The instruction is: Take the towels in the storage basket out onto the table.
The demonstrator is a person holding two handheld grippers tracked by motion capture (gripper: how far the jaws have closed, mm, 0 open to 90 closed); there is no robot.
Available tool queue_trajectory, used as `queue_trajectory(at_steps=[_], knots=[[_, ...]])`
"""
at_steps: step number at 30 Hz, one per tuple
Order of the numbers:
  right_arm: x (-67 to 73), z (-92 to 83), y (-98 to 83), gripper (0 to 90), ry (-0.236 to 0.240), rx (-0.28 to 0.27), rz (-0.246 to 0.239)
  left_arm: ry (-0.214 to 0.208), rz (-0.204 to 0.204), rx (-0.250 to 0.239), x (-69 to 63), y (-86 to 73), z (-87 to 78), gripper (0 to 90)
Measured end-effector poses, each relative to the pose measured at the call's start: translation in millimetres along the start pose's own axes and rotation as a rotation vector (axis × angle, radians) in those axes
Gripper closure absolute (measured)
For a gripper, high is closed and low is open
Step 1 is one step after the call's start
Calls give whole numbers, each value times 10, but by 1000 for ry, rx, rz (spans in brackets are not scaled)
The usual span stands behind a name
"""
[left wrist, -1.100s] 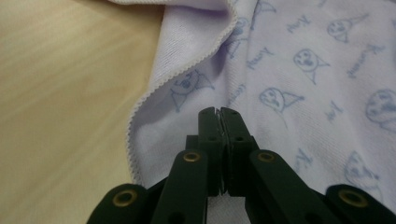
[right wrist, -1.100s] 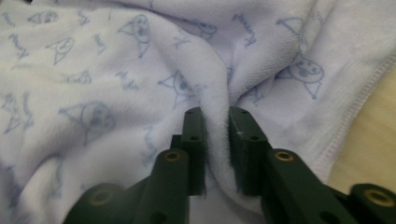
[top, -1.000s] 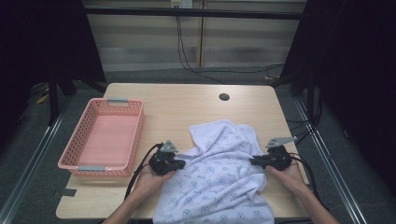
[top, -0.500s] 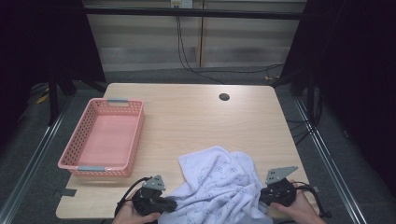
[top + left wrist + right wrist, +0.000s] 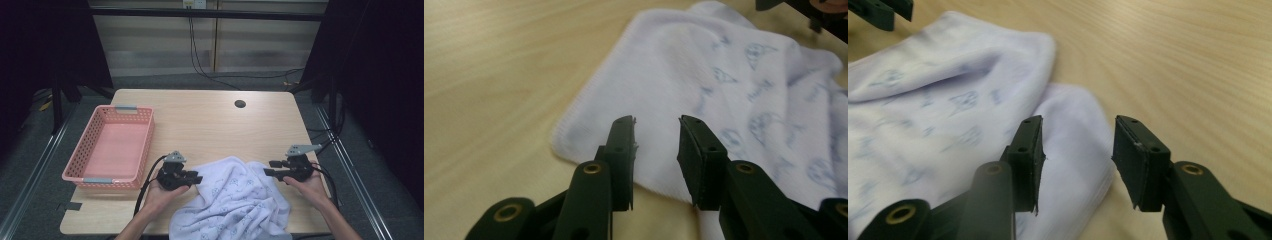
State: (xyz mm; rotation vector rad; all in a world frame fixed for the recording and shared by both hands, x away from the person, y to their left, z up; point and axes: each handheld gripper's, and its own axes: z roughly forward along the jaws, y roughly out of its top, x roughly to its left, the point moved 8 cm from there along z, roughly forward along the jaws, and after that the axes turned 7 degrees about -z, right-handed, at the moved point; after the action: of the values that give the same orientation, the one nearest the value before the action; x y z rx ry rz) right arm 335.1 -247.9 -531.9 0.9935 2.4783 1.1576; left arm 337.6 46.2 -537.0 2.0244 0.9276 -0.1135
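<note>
A white towel (image 5: 235, 200) with a pale blue print lies rumpled at the table's near edge, part of it hanging over. My left gripper (image 5: 198, 179) sits at the towel's left corner and my right gripper (image 5: 268, 169) at its right corner, both pointing inward. In the left gripper view the left gripper (image 5: 656, 150) stands open just above the towel's hemmed corner (image 5: 589, 125). In the right gripper view the right gripper (image 5: 1075, 150) is open over a folded towel edge (image 5: 1073, 120). Both pairs of jaws have just been opening, and the pads press on nothing.
A pink plastic basket (image 5: 146, 134) with nothing in it stands at the table's left side. The wooden table (image 5: 210, 125) has a round cable hole (image 5: 240, 104) at the back. Dark curtains and cables lie beyond the far edge.
The hands drew the towel toward the near edge, then came a little back up the table. Both grippers, shut on the towel before, now stand open and the towel lies loose.
</note>
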Motion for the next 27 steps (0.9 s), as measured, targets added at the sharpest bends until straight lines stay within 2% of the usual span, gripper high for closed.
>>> queue_trajectory(at_steps=[1,2,3,4,5,6,7,8,9,10,11,12,13,14,16,18,19,20,21,23,24,25,27], knots=[[-65,138,31,550,5,17,3,32,-12,11,72,-3,67,651],[-65,138,31,550,5,17,3,32,-12,11,72,-3,67,640],[-86,263,24,553,13,43,0,50,13,38,73,-52,121,628],[-86,263,24,553,13,43,0,50,13,38,73,-52,121,626],[-75,308,9,580,19,56,1,58,27,50,59,-78,141,626],[-56,340,-3,652,32,60,-7,72,47,57,46,-97,144,626],[-29,339,-15,820,19,57,-10,84,61,61,34,-107,145,673],[-29,339,-15,820,19,57,-10,109,89,75,32,-120,136,673],[-38,297,5,860,9,37,-5,142,137,90,37,-137,122,782],[-59,237,29,872,-10,17,3,140,134,89,32,-147,114,828],[-154,68,65,878,-70,-27,14,140,122,90,44,-156,98,874],[-154,68,65,878,-70,-27,14,141,120,91,52,-164,83,874],[-206,-20,70,879,-95,-49,28,140,121,103,57,-175,62,884],[-310,-173,24,879,-156,-63,43,153,118,106,68,-181,45,887],[-343,-225,-20,879,-168,-64,57,169,117,107,88,-192,13,887],[-382,-295,-167,874,-211,-26,58,172,97,104,107,-221,-38,886],[-350,-337,-330,813,-194,4,70,131,81,90,115,-252,-71,867],[-350,-337,-330,813,-194,4,70,131,81,90,115,-252,-71,848],[-332,-350,-411,787,-186,28,71,127,78,95,125,-261,-88,848],[-287,-356,-527,668,-170,58,66,125,63,86,126,-250,-79,839],[-284,-371,-536,622,-178,50,65,130,66,90,125,-245,-76,823],[-281,-391,-508,616,-174,27,77,137,73,93,126,-238,-71,822],[-340,-462,-353,609,-187,-41,88,143,67,80,160,-204,-47,809]])
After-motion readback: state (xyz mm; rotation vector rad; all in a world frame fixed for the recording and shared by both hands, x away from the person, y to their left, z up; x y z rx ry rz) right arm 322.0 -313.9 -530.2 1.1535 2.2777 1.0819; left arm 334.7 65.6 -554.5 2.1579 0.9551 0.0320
